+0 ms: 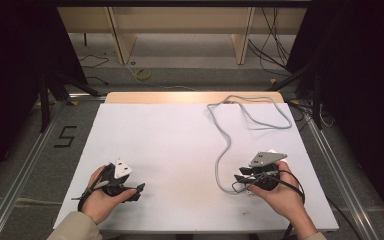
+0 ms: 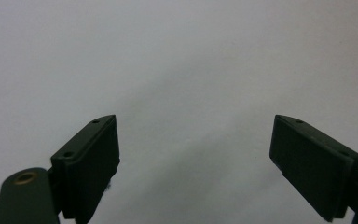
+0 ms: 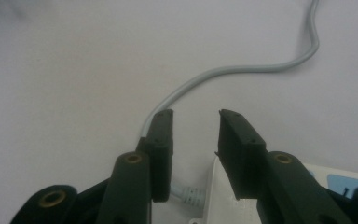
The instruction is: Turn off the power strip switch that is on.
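A long grey cable (image 1: 223, 150) loops across the right half of the white table (image 1: 170, 140) and runs down to my right gripper (image 1: 237, 181). In the right gripper view the cable (image 3: 242, 69) passes under the left jaw and enters a white box (image 3: 223, 198) with a blue label, lying just below my right gripper (image 3: 196, 114). Its jaws stand a narrow gap apart with nothing between them. My left gripper (image 1: 139, 191) rests near the table's front left. In its own view my left gripper (image 2: 193, 121) is wide open over bare white surface.
The table's far edge is a wooden strip (image 1: 190, 97). On the floor to the left is a black "5" mark (image 1: 66, 136), with metal rails along both sides. Wooden furniture legs (image 1: 122, 40) and loose floor cables (image 1: 275, 45) lie beyond the table.
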Tool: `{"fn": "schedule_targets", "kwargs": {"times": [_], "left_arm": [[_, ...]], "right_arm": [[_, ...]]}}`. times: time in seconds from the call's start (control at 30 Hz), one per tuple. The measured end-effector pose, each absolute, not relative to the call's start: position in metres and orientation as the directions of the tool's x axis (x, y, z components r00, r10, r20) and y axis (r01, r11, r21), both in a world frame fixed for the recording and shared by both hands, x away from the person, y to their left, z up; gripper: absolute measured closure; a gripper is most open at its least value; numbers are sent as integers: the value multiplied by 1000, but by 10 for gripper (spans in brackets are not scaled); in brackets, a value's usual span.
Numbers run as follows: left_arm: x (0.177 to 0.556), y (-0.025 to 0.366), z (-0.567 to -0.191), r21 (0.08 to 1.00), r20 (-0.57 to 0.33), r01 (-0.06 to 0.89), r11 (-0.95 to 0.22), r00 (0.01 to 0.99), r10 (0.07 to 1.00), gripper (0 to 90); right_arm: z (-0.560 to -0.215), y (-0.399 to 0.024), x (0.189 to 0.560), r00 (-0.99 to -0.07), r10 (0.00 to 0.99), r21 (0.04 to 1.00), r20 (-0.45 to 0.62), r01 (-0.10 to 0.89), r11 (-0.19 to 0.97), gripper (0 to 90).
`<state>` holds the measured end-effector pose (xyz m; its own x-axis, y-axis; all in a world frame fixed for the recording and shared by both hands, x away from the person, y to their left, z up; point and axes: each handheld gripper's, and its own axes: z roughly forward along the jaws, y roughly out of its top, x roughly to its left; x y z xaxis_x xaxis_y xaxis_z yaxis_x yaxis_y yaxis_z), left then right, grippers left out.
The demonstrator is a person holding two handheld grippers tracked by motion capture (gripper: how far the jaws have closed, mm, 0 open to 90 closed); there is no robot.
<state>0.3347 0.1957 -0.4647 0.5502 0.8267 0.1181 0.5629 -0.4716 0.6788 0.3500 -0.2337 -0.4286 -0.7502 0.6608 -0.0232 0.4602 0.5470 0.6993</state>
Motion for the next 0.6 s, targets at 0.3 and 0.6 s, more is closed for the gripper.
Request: {"fn": "schedule_targets", "kwargs": {"times": [0.3,0.6], "left_arm": [[335,196,-465,678,120,563,-473,549,827,157],[335,196,-464,685,118,563,-463,541,833,155]], "right_arm": [[-426,-237,351,-748,664,689,-21,470,552,840],[-424,-240,352,-729,684,680,-13,495,540,900]]}}
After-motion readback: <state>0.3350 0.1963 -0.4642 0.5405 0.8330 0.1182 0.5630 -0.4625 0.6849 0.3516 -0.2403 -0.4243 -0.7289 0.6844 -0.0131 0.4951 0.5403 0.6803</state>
